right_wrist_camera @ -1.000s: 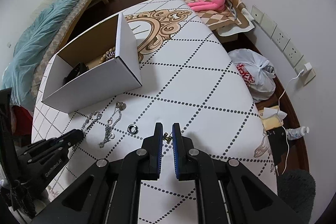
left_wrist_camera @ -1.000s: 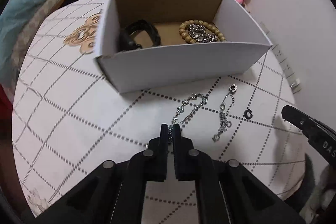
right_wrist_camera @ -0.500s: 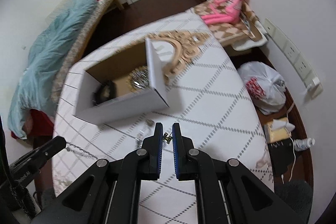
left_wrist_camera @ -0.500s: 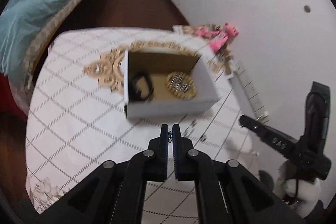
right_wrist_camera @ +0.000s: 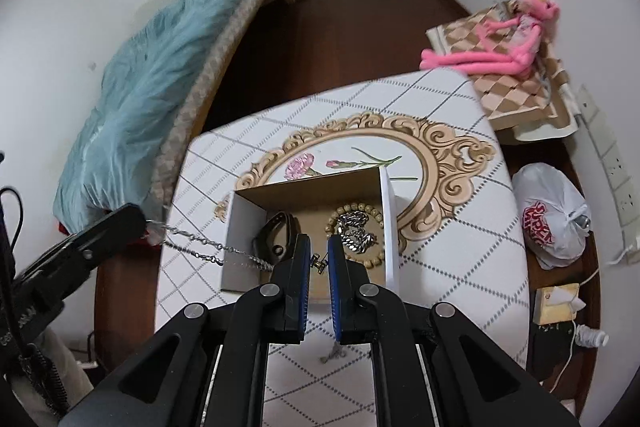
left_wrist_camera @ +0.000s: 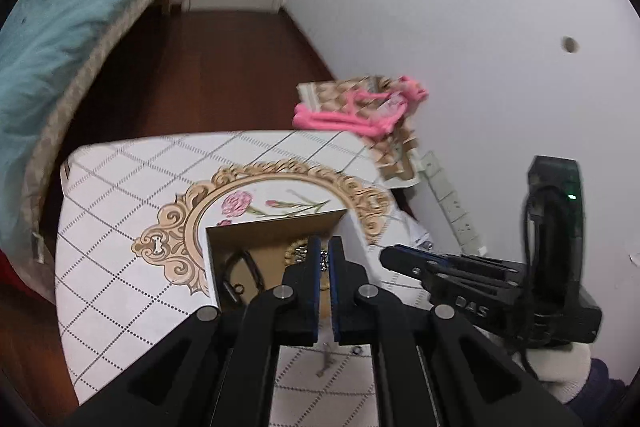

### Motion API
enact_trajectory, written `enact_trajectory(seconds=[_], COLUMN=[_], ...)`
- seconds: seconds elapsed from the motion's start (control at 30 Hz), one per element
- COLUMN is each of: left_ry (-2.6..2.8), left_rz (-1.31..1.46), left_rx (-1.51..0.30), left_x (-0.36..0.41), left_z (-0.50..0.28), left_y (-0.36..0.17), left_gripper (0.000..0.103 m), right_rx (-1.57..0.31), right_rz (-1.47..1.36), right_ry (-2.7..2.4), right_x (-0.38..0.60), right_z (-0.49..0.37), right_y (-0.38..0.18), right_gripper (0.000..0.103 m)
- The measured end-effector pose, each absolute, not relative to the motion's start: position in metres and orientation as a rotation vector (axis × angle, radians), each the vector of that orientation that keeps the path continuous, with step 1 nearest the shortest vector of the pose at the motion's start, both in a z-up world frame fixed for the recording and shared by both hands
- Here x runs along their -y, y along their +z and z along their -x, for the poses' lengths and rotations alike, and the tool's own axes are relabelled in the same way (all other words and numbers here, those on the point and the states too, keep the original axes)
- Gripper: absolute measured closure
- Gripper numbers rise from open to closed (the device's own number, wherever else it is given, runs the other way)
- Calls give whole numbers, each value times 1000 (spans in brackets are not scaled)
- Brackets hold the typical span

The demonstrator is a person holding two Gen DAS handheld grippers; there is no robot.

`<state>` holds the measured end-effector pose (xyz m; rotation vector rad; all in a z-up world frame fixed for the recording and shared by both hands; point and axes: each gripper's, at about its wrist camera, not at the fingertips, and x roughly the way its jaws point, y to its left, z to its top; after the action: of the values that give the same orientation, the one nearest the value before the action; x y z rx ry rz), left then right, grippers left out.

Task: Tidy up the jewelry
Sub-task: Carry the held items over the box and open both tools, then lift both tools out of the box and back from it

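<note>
One silver chain [right_wrist_camera: 200,247] stretched taut in the air, pinched at one end by the left gripper [right_wrist_camera: 146,225], clenched on it, the other end reaching across the left wall of the one cardboard box [right_wrist_camera: 232,227]. Inside the box: one beaded bracelet [right_wrist_camera: 374,259], one chunky silver chain [right_wrist_camera: 356,233] on it, one black band [right_wrist_camera: 276,237]. Above the box, right gripper [right_wrist_camera: 319,259] closed on one small gold piece [right_wrist_camera: 318,262]. Under the box, one patterned table [right_wrist_camera: 460,259]; near its front edge, one more chain [right_wrist_camera: 330,349].
</note>
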<state>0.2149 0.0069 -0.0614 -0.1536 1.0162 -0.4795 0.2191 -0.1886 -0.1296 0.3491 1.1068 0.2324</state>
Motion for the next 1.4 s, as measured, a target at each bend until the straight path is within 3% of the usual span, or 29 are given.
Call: enact_trajectory(seconds=[0.23, 0.47, 0.5, 0.53, 0.6, 0.63, 0.9, 0.93, 0.97, 1.03, 1.4], left_ry=[-388, -197, -173, -166, -136, -133, -51, -33, -21, -1, 22], left_rz=[219, 132, 118, 115, 105, 110, 54, 43, 34, 15, 8], left_rx=[-1184, -1225, -1218, -1216, -1203, -1182, -1125, -1122, -1118, -1105, -1081], left_x=[-15, -28, -31, -34, -39, -43, -51, -51, -51, -50, -42], left_z=[-254, -262, -262, -262, -261, -259, -242, -239, -236, -228, -191], left_y=[-111, -126, -126, -126, -127, -126, -128, -130, -131, -134, -130], left_gripper=[100, 95, 89, 80, 0, 0, 0, 0, 0, 0, 0], right_rx=[-1255, -1347, -1353, -1357, -1366, -1364, -1254, -1241, -1229, -1224, -1191], right_rz=[-323, -323, -322, -327, -343, -344, -196, -163, -123, -76, -43], right_ry=[282, 325, 316, 317, 326, 322, 166, 140, 111, 63, -29], right_x=[171, 153, 152, 151, 151, 152, 164, 165, 165, 166, 175], right_z=[-258, -282, -283, -285, -285, -285, -267, -263, -257, -249, -204], right_y=[-167, -186, -187, -188, -191, -191, -169, -167, -165, -167, -171], right_gripper=[94, 93, 92, 87, 62, 50, 48, 38, 20, 7, 7])
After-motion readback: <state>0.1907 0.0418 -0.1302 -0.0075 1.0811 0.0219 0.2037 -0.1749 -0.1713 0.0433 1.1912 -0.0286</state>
